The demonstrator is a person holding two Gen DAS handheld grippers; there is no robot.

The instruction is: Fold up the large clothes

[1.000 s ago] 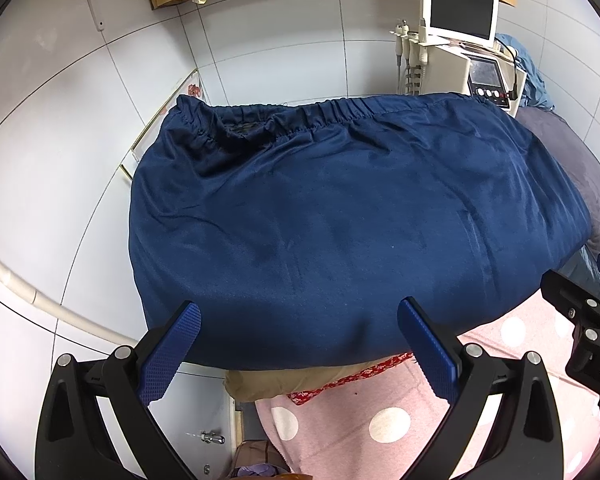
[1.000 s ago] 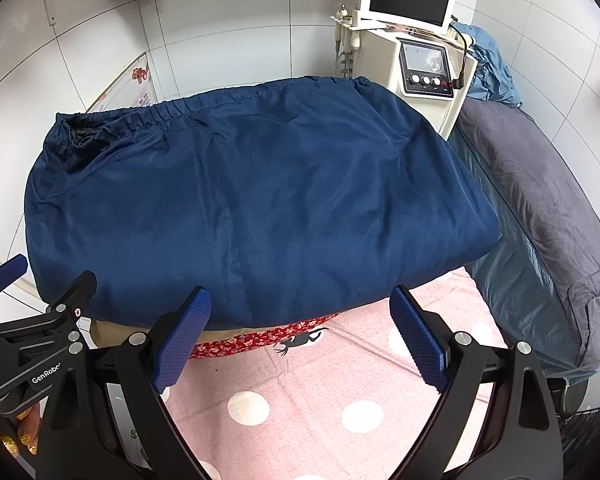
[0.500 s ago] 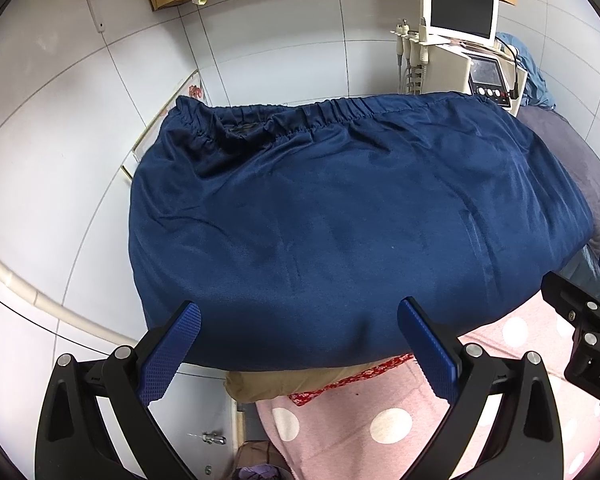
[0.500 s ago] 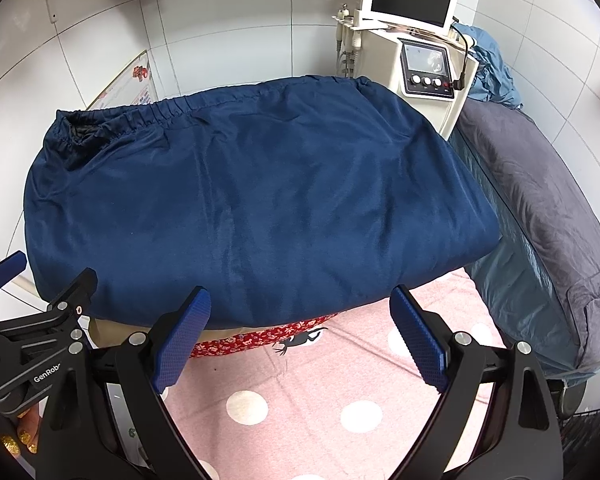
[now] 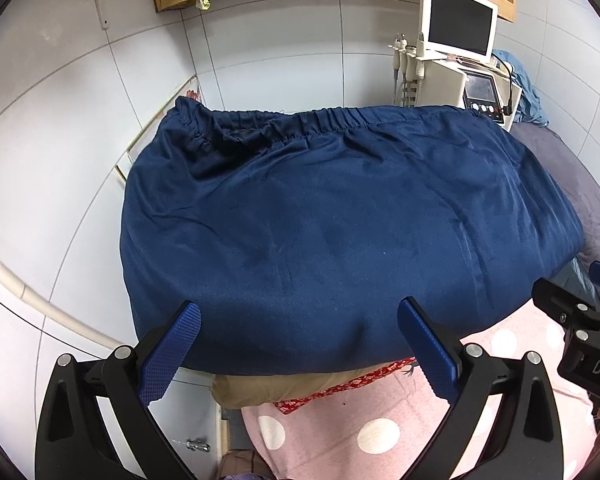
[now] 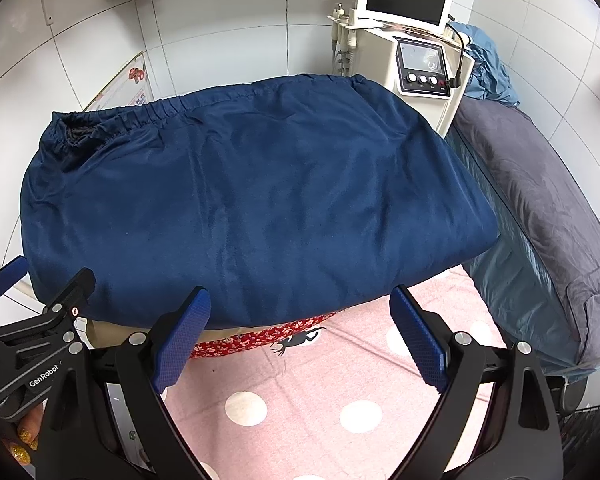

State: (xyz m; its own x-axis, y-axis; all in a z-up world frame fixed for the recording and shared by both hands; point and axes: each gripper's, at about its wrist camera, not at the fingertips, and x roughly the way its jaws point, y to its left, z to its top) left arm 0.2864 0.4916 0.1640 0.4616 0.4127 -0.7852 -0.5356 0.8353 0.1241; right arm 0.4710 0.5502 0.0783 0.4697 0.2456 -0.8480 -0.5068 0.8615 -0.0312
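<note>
A dark blue garment (image 5: 340, 240) with an elastic waistband at its far edge is spread flat over a pink dotted blanket (image 6: 300, 392). The left gripper (image 5: 298, 350) and right gripper (image 6: 300, 338) are held above its near edge, fingers spread wide, nothing grasped.

You've got a bed covered by a pink blanket with white dots (image 6: 300, 392). On it lies a navy garment (image 6: 252, 208), spread flat, elastic waistband at the far edge by the tiled wall. Under its near edge you see a red flowered cloth (image 6: 260, 338) and a tan cloth (image 5: 284, 384) poking out. A grey pad (image 6: 540, 184) runs along the right side.
</note>
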